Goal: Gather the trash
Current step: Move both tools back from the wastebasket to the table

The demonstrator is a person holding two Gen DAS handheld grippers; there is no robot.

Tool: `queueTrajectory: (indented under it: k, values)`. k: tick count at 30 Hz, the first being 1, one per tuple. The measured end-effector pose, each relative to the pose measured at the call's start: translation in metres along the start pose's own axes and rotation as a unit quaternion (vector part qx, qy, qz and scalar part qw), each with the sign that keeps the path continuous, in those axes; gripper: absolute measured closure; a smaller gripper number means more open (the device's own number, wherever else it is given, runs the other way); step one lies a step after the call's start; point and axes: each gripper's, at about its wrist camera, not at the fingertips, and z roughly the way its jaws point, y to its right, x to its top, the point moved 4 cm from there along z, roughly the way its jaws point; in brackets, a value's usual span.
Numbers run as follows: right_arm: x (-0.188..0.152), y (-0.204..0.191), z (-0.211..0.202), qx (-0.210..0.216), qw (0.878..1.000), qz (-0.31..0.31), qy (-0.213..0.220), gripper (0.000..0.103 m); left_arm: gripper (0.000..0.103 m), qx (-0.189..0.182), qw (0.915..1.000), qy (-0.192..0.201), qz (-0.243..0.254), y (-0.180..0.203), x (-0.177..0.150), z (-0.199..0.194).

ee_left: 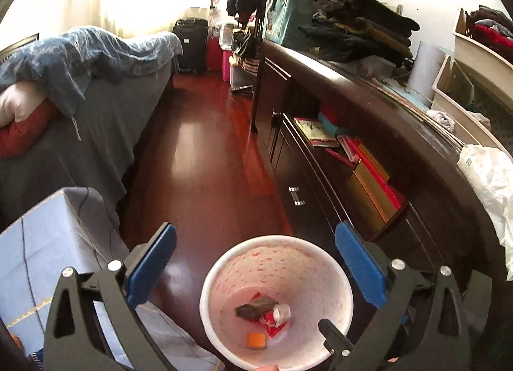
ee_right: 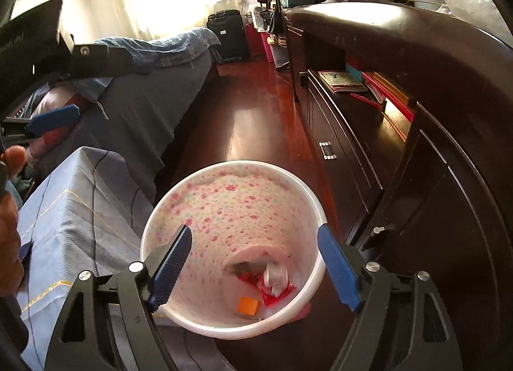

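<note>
A white bin [ee_right: 231, 249] with a pink flower print on its inside wall stands on the dark red floor [ee_left: 198, 146], between a stool under a pale blue cloth [ee_right: 73, 210] at its 9 o'clock and a long dark cabinet [ee_right: 416, 152] at its 3 o'clock. At the bottom of the bin lie a red wrapper [ee_right: 275, 294], a crumpled white scrap [ee_right: 275, 274], a brown piece [ee_left: 256, 305] and a small orange block [ee_right: 247, 305].

The right gripper [ee_right: 256, 265] hangs over the bin with its jaws spread wide and nothing between them. Its left blue pad [ee_right: 171, 270] sits over the near rim at about 8 o'clock, and its right pad shows at the rim at 3 o'clock; whether either one touches the rim I cannot tell.

The left gripper [ee_left: 256, 265] is also released, its blue pads [ee_left: 150, 265] far apart and gripping nothing. In its view the bin sits low between the fingers, toward 6 o'clock. In the right wrist view this gripper shows at 9 o'clock, above the stool, with part of the person's hand [ee_right: 9, 220] beside it.

A bed [ee_left: 80, 114] with a blue cover runs along the 10 o'clock side of the room. A black suitcase [ee_left: 189, 43] stands by the bright window at 12 o'clock. Folded dark clothes [ee_left: 359, 30] are stacked on the cabinet top, and books [ee_left: 315, 132] lie on its open shelf. A white plastic bag [ee_left: 490, 185] rests on the cabinet at 3 o'clock.
</note>
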Motion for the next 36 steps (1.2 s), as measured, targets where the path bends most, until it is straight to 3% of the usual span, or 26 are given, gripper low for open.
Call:
queueTrajectory:
  k: [7,15,23,29,36]
  values:
    - [-0.005,-0.01,-0.02,0.007,1.0,-0.008,-0.001,0.02,0.004,0.023,0.9996,0.013,0.001,-0.01,-0.004,-0.033]
    - [-0.012,-0.037,-0.05,0.033,0.999,-0.023,-0.015,0.016,0.004,0.095,0.9943,0.042,-0.021,-0.053,-0.023,-0.099]
    - [-0.027,-0.106,-0.095,0.094,0.992,-0.082,-0.006,0.011,0.004,0.207,0.975,0.042,-0.07,-0.127,-0.065,-0.174]
    - [-0.043,-0.159,-0.111,0.137,0.982,-0.132,-0.012,0.011,0.004,0.258,0.9573,0.02,-0.13,-0.192,-0.11,-0.215]
    - [-0.064,-0.205,-0.119,0.164,0.97,-0.175,-0.024,0.011,0.004,0.314,0.9316,0.008,-0.183,-0.285,-0.132,-0.236]
